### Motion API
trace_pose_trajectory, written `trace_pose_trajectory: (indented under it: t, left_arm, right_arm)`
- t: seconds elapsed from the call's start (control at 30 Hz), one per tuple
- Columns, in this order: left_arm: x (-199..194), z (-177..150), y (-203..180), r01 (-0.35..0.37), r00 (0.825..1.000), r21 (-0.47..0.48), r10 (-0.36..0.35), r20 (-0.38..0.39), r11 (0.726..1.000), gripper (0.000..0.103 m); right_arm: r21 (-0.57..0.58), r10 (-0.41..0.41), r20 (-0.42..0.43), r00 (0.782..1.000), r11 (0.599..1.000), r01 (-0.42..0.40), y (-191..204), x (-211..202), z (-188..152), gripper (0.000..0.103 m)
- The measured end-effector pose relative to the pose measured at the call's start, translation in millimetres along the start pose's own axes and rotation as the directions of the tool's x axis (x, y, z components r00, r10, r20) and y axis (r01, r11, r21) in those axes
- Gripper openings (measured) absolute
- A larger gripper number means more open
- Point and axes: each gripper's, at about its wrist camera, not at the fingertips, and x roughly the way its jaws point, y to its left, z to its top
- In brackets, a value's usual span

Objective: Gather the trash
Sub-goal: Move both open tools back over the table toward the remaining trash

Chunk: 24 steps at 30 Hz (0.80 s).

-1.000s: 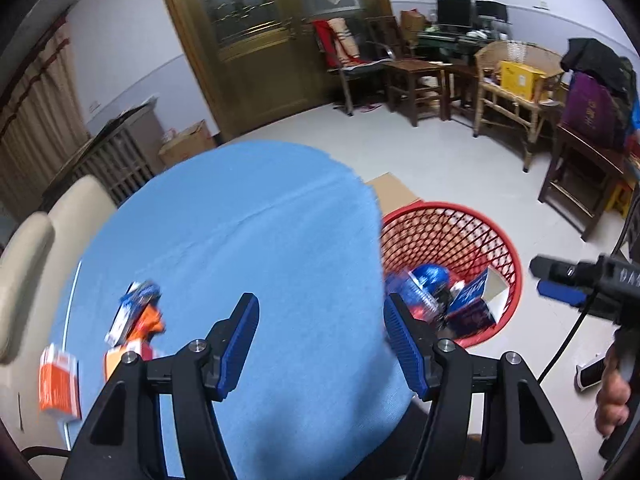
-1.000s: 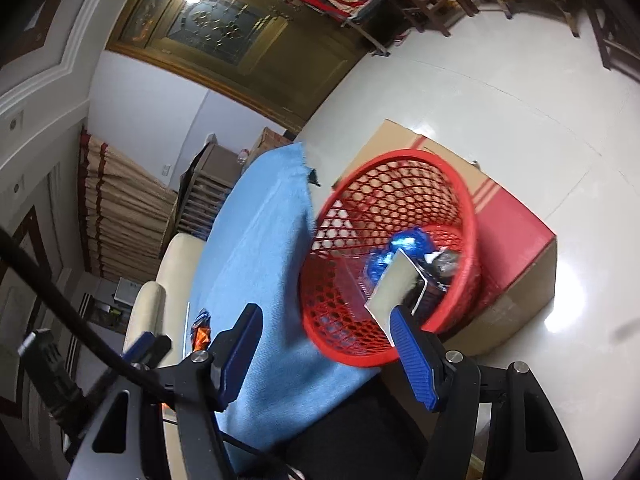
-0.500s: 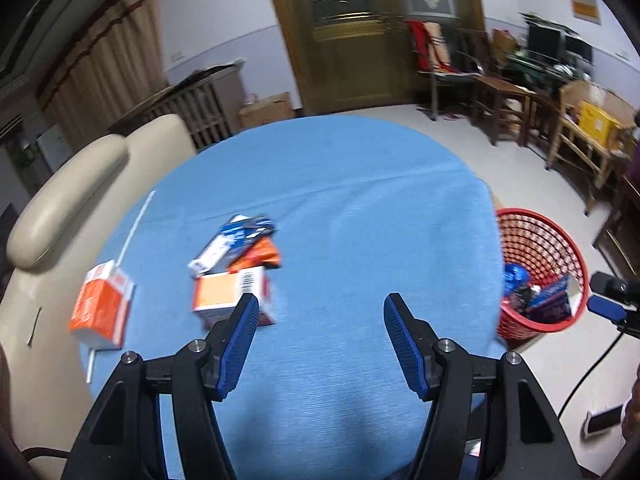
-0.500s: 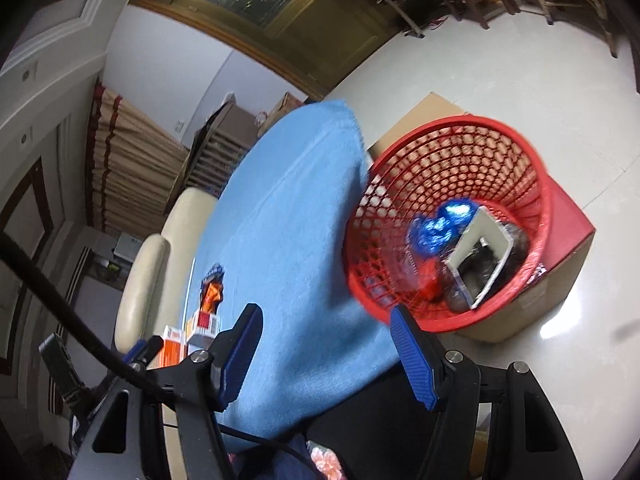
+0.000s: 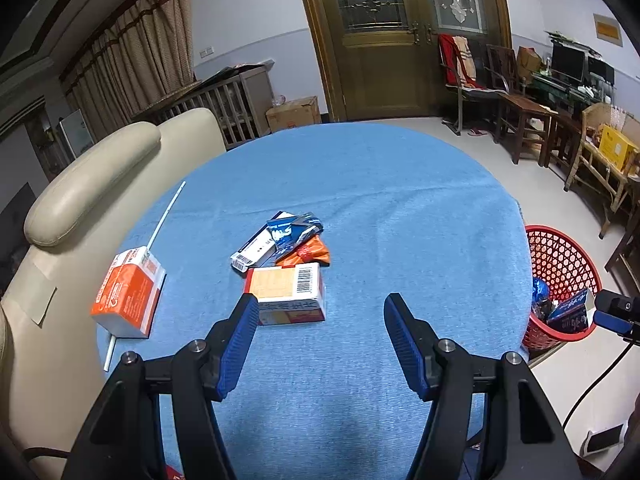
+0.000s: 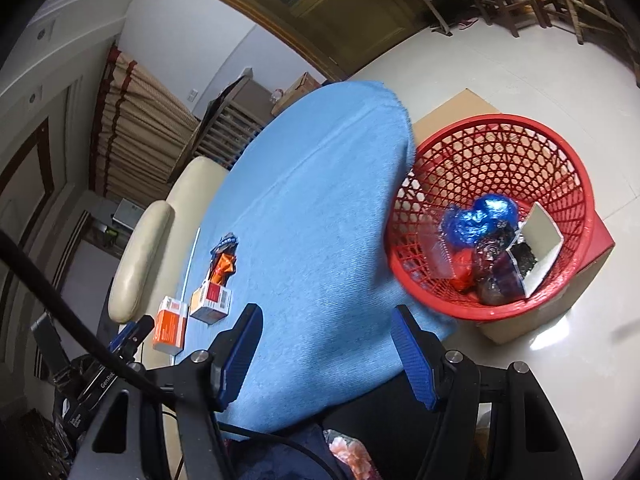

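Trash remains on the blue tablecloth [image 5: 400, 220]: an orange carton [image 5: 127, 294] at left, then a barcoded box [image 5: 288, 294] and crumpled wrappers [image 5: 294, 238]. The left gripper [image 5: 318, 328] and right gripper [image 6: 326, 338] are held part open, empty. Several pieces are already gathered in the red basket [image 6: 560, 152] at right. No brand is legible.

trash on the table [image 5: 400, 220], basket [image 6: 492, 216] on the floor beside it

a carton [image 5: 286, 294] lies mid-table with wrappers [image 5: 294, 240] touching its far side; a second carton [image 5: 128, 294] sits left by the edge on a thin stick [image 5: 164, 216]. a sofa [image 5: 100, 176] flanks the table's left; the basket, on a cardboard box [image 6: 560, 300], holds trash.
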Motion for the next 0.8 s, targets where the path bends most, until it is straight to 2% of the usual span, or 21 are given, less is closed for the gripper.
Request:
trace_pose_trajectory:
  t: [0.8]
  left_arm:
    - [12.9, -21.6, 58.9, -0.010, 0.999, -0.119, 0.005, -0.046, 0.993, 0.066]
  right_arm:
    - [-0.147, 0.001, -0.093, 0.996, 0.989, -0.015, 62.4, 36.9, -24.6, 0.070]
